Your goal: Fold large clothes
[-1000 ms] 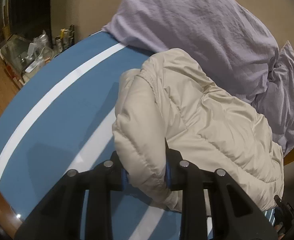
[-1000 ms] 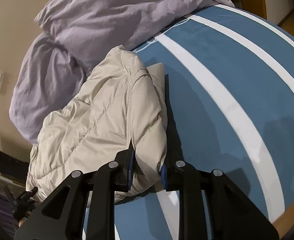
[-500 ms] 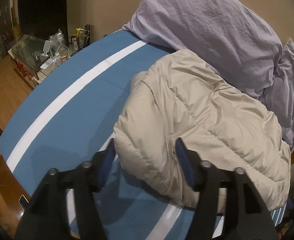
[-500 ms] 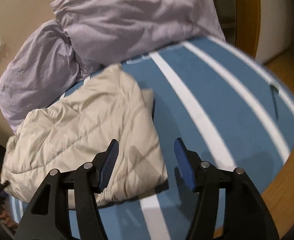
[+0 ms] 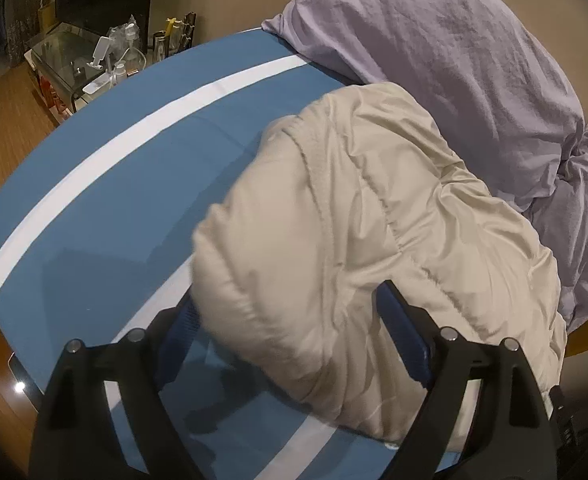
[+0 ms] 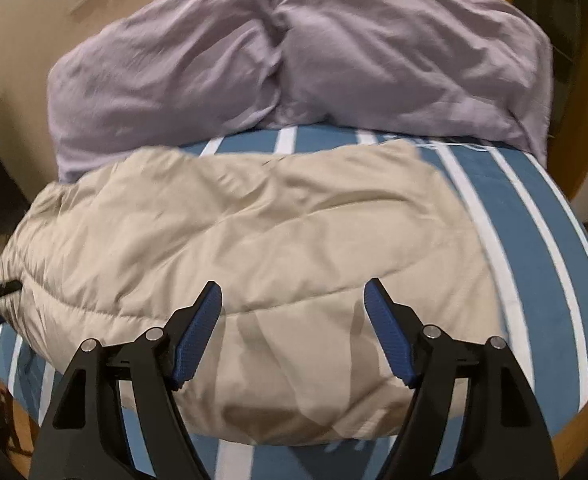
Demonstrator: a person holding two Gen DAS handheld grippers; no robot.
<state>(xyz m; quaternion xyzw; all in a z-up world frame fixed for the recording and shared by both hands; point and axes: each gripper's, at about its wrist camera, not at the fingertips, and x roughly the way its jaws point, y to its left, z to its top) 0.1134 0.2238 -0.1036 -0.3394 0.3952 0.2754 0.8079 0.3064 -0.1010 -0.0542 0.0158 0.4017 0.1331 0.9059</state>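
A beige quilted puffer jacket (image 5: 366, 224) lies folded in a bulky heap on the blue bed cover with white stripes (image 5: 125, 184); it also shows in the right wrist view (image 6: 253, 248). My left gripper (image 5: 289, 328) is open, its blue-padded jaws wide apart on either side of the jacket's near corner without gripping it. My right gripper (image 6: 291, 312) is open and empty, held over the jacket's front edge.
Two lilac pillows (image 6: 294, 64) lie behind the jacket against the wall, also in the left wrist view (image 5: 446, 40). A glass side table with bottles (image 5: 105, 60) stands beyond the bed's far corner. Wooden floor (image 5: 5, 128) lies past the bed edge.
Both grippers have let go of the jacket and opened wide. The jacket has dropped flat on the bed. The right gripper has pulled back and swung to face the pillows.
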